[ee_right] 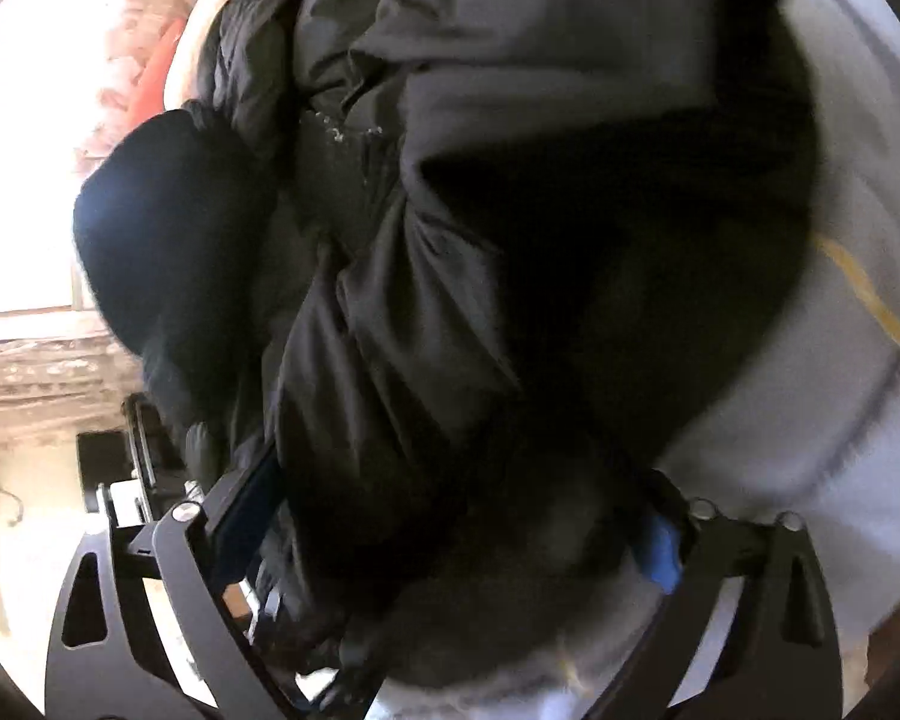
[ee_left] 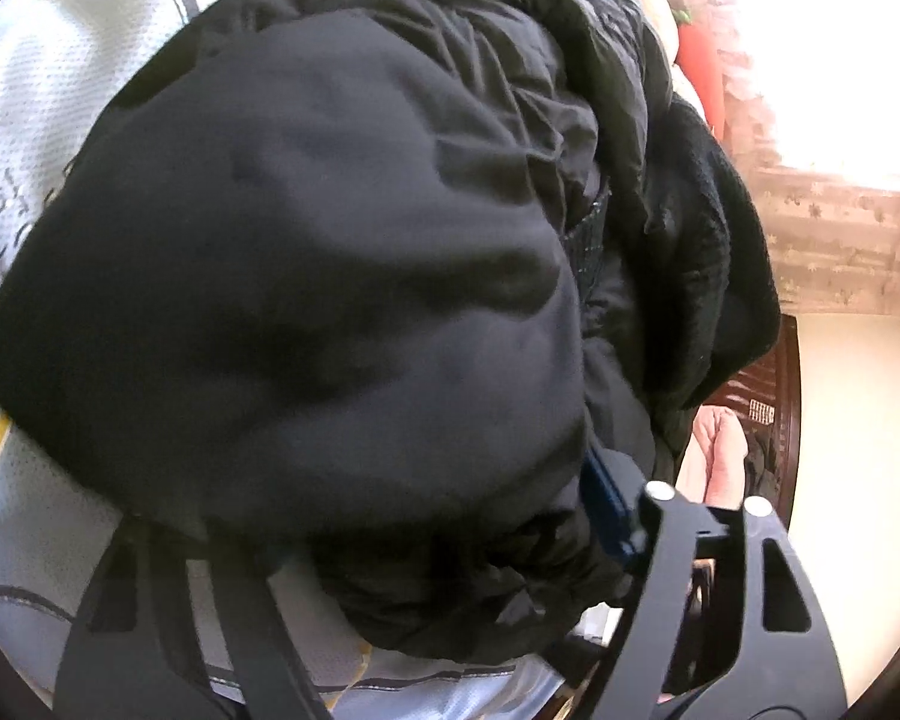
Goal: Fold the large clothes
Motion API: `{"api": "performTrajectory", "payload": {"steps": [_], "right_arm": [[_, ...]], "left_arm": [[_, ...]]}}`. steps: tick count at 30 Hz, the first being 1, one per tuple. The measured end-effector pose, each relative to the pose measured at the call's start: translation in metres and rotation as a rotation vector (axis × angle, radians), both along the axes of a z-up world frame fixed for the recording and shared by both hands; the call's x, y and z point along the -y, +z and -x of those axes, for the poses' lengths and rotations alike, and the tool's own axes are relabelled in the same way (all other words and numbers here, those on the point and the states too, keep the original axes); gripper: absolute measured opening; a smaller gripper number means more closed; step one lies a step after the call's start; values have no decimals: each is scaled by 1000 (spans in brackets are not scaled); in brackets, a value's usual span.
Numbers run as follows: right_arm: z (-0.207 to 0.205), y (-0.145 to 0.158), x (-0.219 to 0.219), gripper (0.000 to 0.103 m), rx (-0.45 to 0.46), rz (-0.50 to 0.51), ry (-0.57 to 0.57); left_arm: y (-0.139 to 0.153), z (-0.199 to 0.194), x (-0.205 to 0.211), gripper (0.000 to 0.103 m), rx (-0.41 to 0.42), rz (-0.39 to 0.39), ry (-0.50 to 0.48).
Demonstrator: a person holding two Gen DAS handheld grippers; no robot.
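Note:
A large black padded jacket point(ee_left: 306, 276) fills the left wrist view, bunched and lifted over a white patterned bed cover point(ee_left: 48, 96). My left gripper point(ee_left: 426, 546) is shut on a thick bunch of the jacket, the fabric draping over the left finger. In the right wrist view the same jacket point(ee_right: 450, 312) hangs in folds. My right gripper point(ee_right: 444, 546) is shut on a thick fold of it, with the blue pads point(ee_right: 660, 552) pressed on the cloth.
The bed cover point(ee_right: 840, 360) with a yellow stripe lies under the jacket. A bright window with a floral curtain point(ee_left: 834, 228) and a red cushion point(ee_left: 702, 78) are beyond. Dark wooden furniture point(ee_left: 780, 414) stands at the bed's edge.

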State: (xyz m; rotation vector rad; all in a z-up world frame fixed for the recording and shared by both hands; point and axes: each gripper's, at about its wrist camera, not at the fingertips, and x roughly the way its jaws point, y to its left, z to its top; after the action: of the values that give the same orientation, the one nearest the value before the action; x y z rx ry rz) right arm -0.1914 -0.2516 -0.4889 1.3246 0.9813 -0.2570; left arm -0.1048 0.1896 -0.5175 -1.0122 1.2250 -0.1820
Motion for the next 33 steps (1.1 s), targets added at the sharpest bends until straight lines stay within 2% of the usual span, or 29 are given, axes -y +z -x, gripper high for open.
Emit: {"api": "performTrajectory", "payload": {"steps": [2,4,6,8,12,15,21,24,27,30,33], "right_arm": [[-7,10,-4,56,14,37,7],[-15,21,-11,45,-9,126,84],[-18,26,-12,37,-27,166,143],[-19,28,-7,32,-29,138,150],[-24,39,-2,29,-32,106,161],[-34,58,0,29,-11,104,190],[-59,106,12,26,51,97,227],[-85,136,18,25,108,129,230],[-122,161,25,25,174,164,248],[-165,175,33,24,229,211,261],[-210,181,47,22,274,240,270]], "left_arm": [[-1,-4,1,56,-15,-16,-11],[0,-7,1,42,-10,-33,-23],[3,-8,1,34,1,-6,-5],[7,-9,2,29,14,-4,3],[23,-13,8,23,47,-42,-14],[42,-20,8,23,64,-30,-9],[101,-66,18,22,183,12,-97],[127,-94,20,22,257,15,-121],[156,-127,31,22,360,-33,-176],[176,-166,44,22,455,-76,-230],[185,-212,55,22,517,-99,-238]]}}
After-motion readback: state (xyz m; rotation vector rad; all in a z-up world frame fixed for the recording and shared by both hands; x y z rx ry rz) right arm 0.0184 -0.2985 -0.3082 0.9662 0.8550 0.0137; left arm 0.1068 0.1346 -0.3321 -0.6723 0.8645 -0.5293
